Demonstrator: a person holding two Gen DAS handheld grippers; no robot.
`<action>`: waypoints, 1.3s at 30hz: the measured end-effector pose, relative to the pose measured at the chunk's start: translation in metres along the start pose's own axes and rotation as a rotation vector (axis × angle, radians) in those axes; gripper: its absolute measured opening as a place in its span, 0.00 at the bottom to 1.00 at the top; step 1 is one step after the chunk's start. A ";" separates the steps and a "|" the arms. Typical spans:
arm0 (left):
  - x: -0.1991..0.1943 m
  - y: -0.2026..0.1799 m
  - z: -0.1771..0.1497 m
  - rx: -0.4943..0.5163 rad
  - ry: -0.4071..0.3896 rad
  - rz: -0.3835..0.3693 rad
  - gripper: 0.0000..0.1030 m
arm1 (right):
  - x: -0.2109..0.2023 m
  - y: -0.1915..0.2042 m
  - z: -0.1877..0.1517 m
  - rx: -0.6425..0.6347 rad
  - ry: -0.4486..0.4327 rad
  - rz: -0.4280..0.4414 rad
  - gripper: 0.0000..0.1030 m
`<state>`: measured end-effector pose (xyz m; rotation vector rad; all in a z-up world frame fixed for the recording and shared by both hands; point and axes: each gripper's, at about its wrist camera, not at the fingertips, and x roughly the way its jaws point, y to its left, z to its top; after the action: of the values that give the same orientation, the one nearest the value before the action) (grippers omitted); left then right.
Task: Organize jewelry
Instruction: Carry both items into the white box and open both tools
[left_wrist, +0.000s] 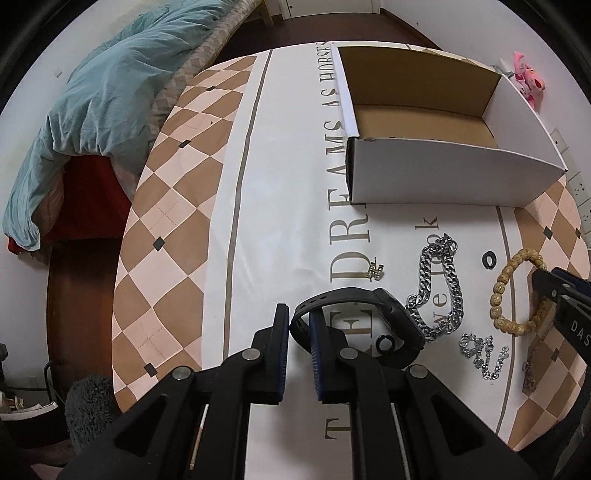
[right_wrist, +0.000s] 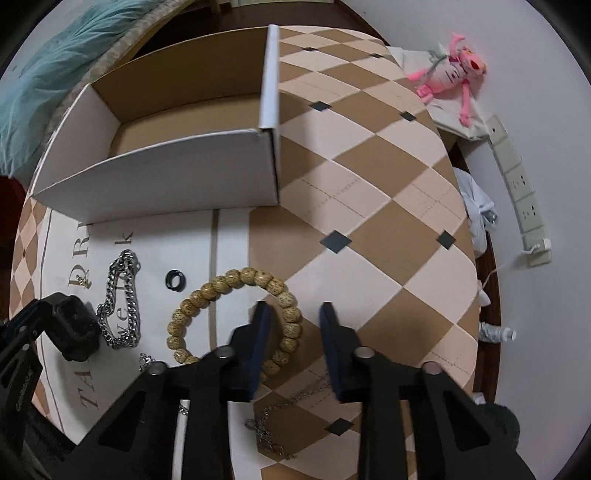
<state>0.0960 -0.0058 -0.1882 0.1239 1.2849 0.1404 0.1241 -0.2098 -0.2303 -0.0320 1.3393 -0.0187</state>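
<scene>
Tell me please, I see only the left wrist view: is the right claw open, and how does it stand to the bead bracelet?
Observer: The right claw is open. One finger is over the inside of the bead bracelet, the other is outside its ring.
Operator: Good. My left claw grips the black watch. Is anything else close to the right claw?
Observer: Yes, a thin chain lies on the cloth, nearer the camera than the beads, partly under the claw.
Operator: And beyond the table's right edge?
Observer: A small white bottle lies there, lower than the tabletop.
</scene>
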 end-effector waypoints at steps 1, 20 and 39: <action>0.000 0.000 0.000 -0.002 0.001 -0.001 0.08 | 0.000 0.002 0.000 -0.007 -0.003 -0.002 0.13; -0.049 0.016 0.010 -0.044 -0.086 -0.103 0.08 | -0.068 0.007 0.007 -0.008 -0.097 0.148 0.09; -0.055 0.011 0.128 -0.029 -0.092 -0.251 0.08 | -0.133 0.024 0.125 -0.059 -0.202 0.238 0.09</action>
<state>0.2037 -0.0062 -0.0986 -0.0554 1.1953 -0.0620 0.2147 -0.1796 -0.0731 0.0737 1.1346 0.2202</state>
